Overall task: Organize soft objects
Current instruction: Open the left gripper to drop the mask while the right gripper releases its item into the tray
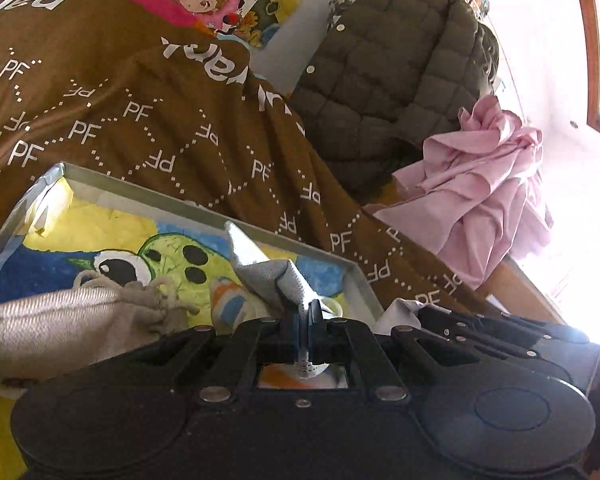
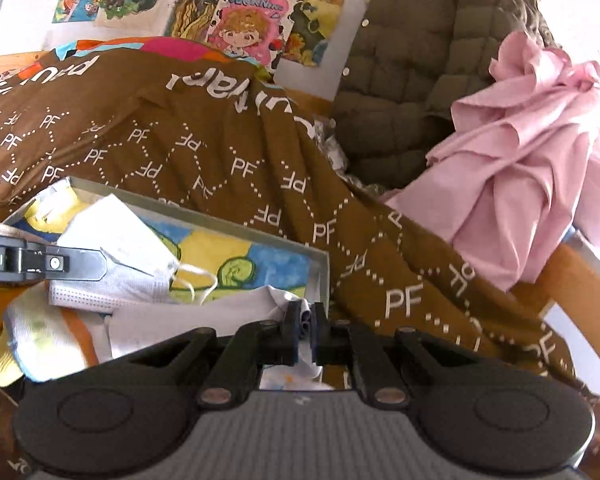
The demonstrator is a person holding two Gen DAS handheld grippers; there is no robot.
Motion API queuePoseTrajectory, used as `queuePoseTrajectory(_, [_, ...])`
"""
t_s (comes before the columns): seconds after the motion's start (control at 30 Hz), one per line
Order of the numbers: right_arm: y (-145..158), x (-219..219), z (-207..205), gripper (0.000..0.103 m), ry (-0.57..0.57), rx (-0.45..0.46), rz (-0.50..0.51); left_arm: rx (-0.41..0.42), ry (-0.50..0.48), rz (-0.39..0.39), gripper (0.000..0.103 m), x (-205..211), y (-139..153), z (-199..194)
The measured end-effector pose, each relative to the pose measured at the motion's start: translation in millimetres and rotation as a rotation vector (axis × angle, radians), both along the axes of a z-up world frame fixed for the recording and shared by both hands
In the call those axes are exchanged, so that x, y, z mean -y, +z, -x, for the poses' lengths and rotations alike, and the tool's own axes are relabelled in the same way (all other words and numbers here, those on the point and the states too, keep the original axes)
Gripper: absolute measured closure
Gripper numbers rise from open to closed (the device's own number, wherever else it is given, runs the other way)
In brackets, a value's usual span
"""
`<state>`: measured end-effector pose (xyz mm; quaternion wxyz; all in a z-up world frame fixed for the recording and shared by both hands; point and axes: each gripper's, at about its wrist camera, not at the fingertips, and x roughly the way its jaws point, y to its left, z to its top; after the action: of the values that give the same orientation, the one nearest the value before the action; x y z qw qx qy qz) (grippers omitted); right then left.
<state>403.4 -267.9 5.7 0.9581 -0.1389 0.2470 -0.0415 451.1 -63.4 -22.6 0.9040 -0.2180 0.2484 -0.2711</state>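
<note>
The left gripper (image 1: 303, 312) is closed on a fold of grey-white perforated cloth (image 1: 266, 270), which stands up in a peak from between the jaws. The right gripper (image 2: 304, 320) is likewise closed, pinching an edge of white cloth (image 2: 188, 320). It cannot be told whether the two hold one piece or two. Both work over the shallow box (image 1: 204, 204) with the cartoon-printed floor.

Inside the box lie a beige drawstring pouch (image 1: 80, 316), a white pleated mask (image 2: 112, 272) with loose ear loops, and a terry cloth with orange and yellow patches (image 2: 40, 340) (this one hangs over the near edge). Judged from this, the small soft items are partly gathered, but none is laid flat or folded.

Beyond the box, the brown blanket printed "PF" (image 2: 260, 160) lies spread and rumpled. Farther back, the olive quilted jacket (image 2: 419, 60) and the pink cloth (image 2: 519, 168) drape over a wooden chair frame (image 2: 579, 276). These large pieces appear untouched, so most of the task remains.
</note>
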Motion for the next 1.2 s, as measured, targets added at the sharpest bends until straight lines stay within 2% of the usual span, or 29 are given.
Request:
queuePoseTrajectory(0.07, [-2, 1, 1, 0.097, -0.005, -0.008, -0.015, -0.003, -0.003, -0.018, 0.1, 2, -2, 4])
queuePoseTrajectory(0.27, [-5, 6, 2, 0.087, -0.013, -0.026, -0.086, -0.004, -0.003, -0.058, 0.095, 7, -2, 10])
queuePoseTrajectory(0.33, [-5, 8, 3, 0.079, -0.021, -0.022, -0.104, -0.004, -0.005, -0.058, 0.091, 8, 0, 11])
queuePoseTrajectory(0.6, [1, 16, 13, 0.058, -0.024, 0.003, -0.142, 0.005, -0.003, -0.098, 0.086, 12, 5, 17])
queuePoseTrajectory(0.73, [5, 18, 20, 0.049, -0.027, 0.016, -0.167, 0.022, -0.003, -0.126, 0.075, 14, 9, 22])
queuePoseTrajectory(0.87, [11, 18, 31, 0.041, -0.019, 0.035, -0.193, 0.063, -0.001, -0.169, 0.068, 14, 16, 32])
queuePoseTrajectory(1.03, [23, 16, 45, 0.032, -0.01, 0.06, -0.217, 0.108, 0.012, -0.204, 0.048, 11, 27, 48])
queuePoseTrajectory(1.2, [33, 15, 60, 0.024, -0.003, 0.084, -0.24, 0.131, 0.036, -0.233, 0.033, 9, 36, 65])
